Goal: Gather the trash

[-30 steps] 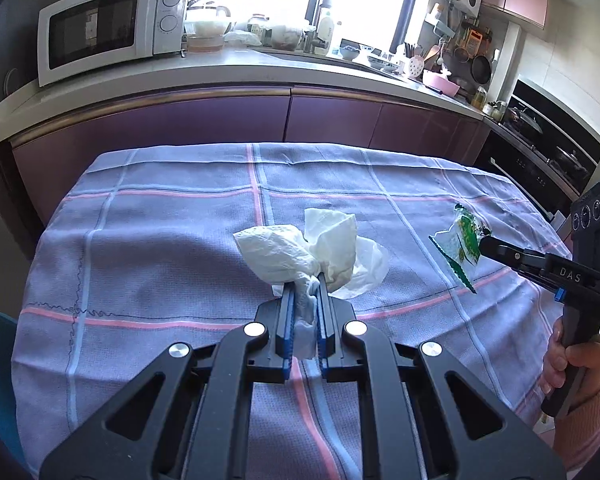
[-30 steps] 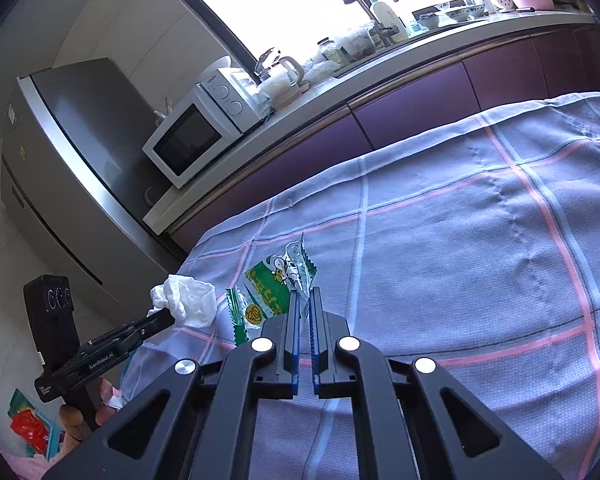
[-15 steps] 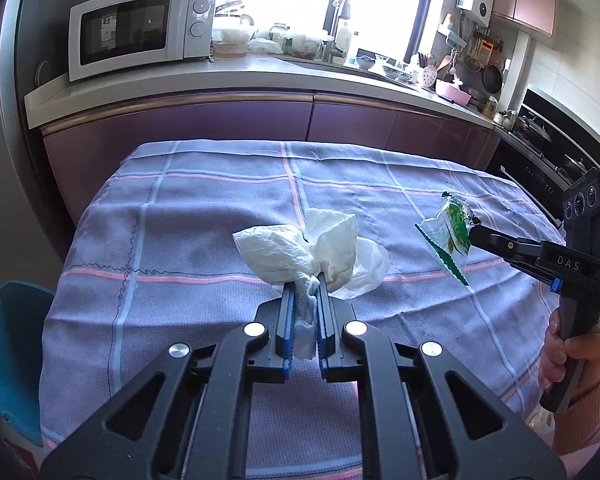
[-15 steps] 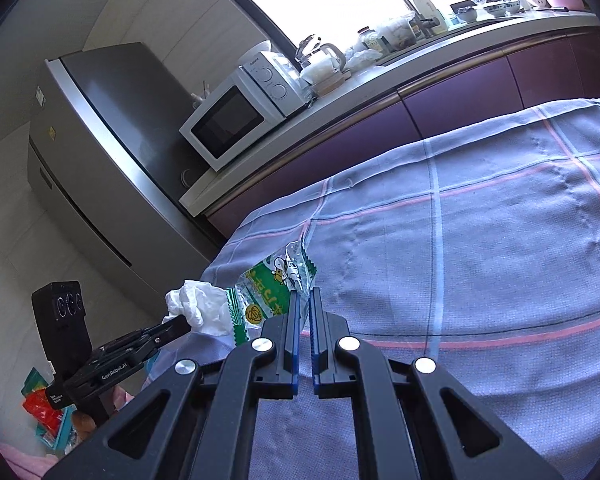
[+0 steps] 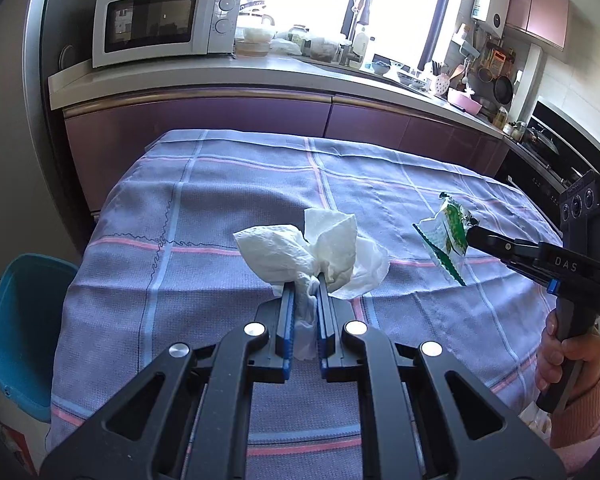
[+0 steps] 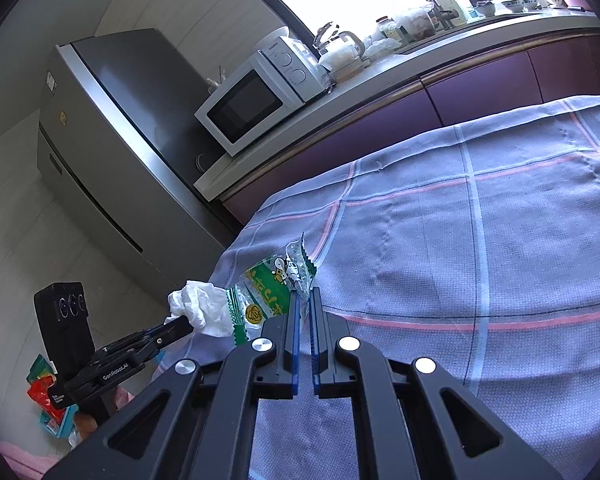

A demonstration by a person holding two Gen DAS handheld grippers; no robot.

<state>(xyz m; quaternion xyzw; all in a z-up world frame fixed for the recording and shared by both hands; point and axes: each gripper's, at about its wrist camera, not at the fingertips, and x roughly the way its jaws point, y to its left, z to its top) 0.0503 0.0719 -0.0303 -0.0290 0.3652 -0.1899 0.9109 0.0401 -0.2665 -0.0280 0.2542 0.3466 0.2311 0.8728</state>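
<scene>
Tissue (image 5: 312, 248) pinched in left gripper (image 5: 303, 292), jaws pressed onto a twisted neck of the wad, bulk fanning out past the tips. Wrapper (image 6: 274, 292) pinched in right gripper (image 6: 304, 300), jaws nearly together on one edge, rest hanging free to the left. Both pieces lifted clear above the cloth (image 5: 204, 216), none of it touching.

Step in hand, judged: carry both loads to the bin (image 5: 16, 328), blue tub low at the left, off the cloth edge.

How to do well:
- Hold squeeze constant through the move; both grips are thin-edge pinches, little margin.
- Move slow, no jerks: wrapper acts as a sail, could peel out.
- Take the left load first, nearer the bin; keep the right gripper well apart to avoid tangling the pieces.
- Bring tips right over the opening before spreading jaws; light stuff drifts when dropped from high.
- Tissue may cling to blue pads; small shake after release likely needed.

Materials:
- Tissue: white, soft, embossed, crumpled into lobes, compresses easily.
- Wrapper: thin glossy film, green and white print, serrated edges, crinkled, part clear.
- Cloth: woven lilac plaid, pink and blue lines, slightly rumpled.
- Bin: smooth rigid plastic, rounded rim.
</scene>
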